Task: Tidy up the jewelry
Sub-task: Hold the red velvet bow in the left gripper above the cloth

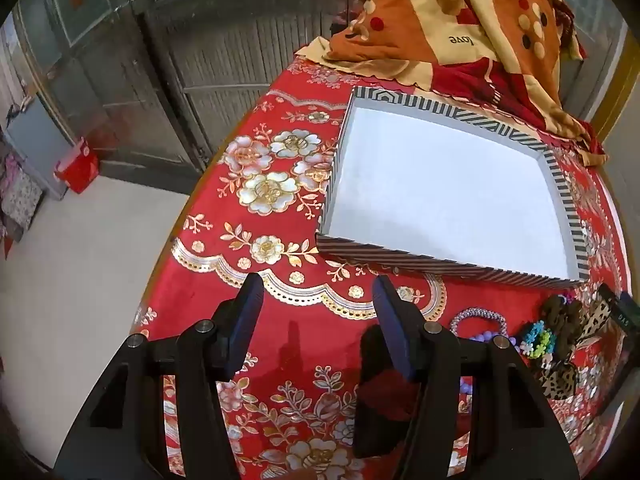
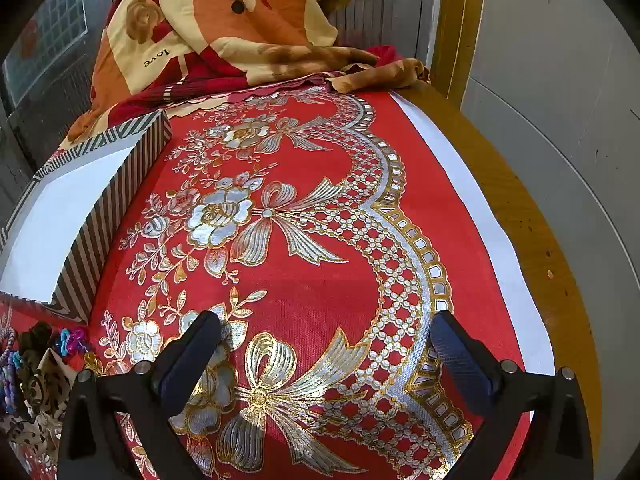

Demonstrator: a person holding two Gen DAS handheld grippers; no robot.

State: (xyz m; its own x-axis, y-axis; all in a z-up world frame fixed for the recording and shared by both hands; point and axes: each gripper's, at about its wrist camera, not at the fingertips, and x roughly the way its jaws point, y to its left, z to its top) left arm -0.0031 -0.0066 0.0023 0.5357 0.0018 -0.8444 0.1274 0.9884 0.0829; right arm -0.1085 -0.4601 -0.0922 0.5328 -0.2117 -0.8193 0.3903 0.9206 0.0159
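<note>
Your left tongs (image 1: 318,292) hang spread over the red, gold-flowered cloth (image 1: 280,312) that covers the surface, with nothing between the pads. Your right tongs (image 2: 324,328) are spread wider still over the same cloth, above a gold and silver bow pattern, and they too hold nothing. The jewelry pile (image 1: 556,340) lies on the cloth near you, just right of the left tongs in the left wrist view and at the near left corner in the right wrist view: a pale beaded bracelet (image 1: 478,320), purple beads (image 1: 490,338), a green and turquoise beaded piece (image 1: 538,340), a dark scrunchie (image 1: 564,316) and leopard-print fabric pieces (image 1: 560,384). Just beyond the pile stands a shallow striped box (image 1: 400,258) with a plain white inside, open and with nothing in it; its near wall is close to the jewelry but apart from it. At the far end of the surface a bunched orange, cream and red blanket (image 1: 440,20) carries the word "love", printed upside down from where you stand; the right wrist view shows it twice. A small dark object (image 1: 624,312) at the right edge bears white letters too small to read. A red bag (image 1: 78,168) sits on the floor far to the left.
</note>
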